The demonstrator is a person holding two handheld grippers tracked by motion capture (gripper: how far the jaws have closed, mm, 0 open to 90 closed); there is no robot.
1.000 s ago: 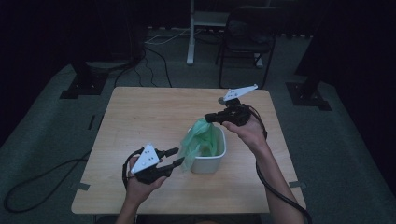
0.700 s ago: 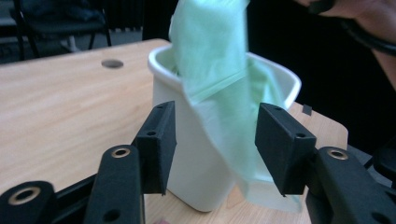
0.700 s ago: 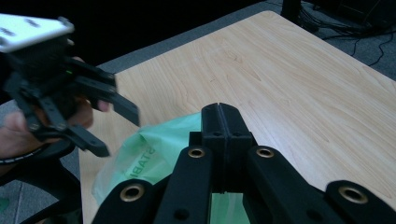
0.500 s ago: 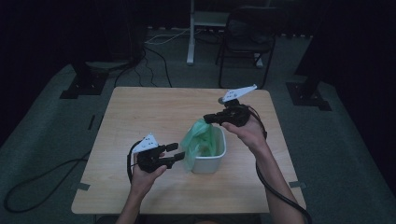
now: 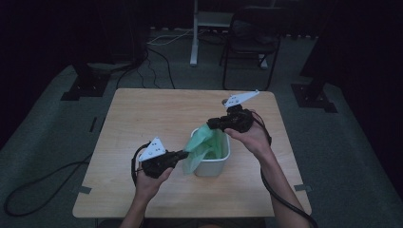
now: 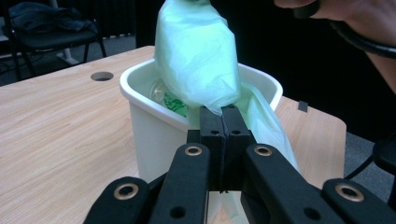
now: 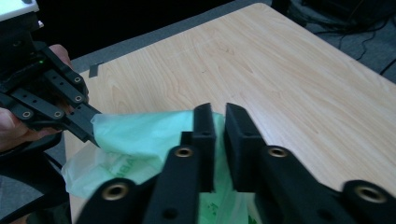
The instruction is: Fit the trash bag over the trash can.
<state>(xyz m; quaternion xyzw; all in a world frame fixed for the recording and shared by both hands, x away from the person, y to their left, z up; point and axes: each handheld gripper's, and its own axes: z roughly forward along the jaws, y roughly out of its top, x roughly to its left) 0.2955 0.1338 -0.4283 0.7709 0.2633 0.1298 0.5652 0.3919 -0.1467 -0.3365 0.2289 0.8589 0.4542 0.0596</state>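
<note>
The left gripper has its fingers pressed flat together, pinching the lower edge of a pale green plastic bag. They have just been closing, and the thin film is caught between the tips. Just beyond those fingers stands a white bin on the wooden counter; the bag rises out of it above the fingertips and also drapes down over the near rim on the side next to the left gripper.

The right gripper reaches in from the far side of the bin, at the top of the bag. Its fingers stand slightly parted with a narrow gap between them, having just been opening. In the right gripper view the green film lies right under and behind them, but whether any of it is still caught between the pads cannot be told. Beyond these fingers the left gripper shows, clamped on the bag's edge.
</note>
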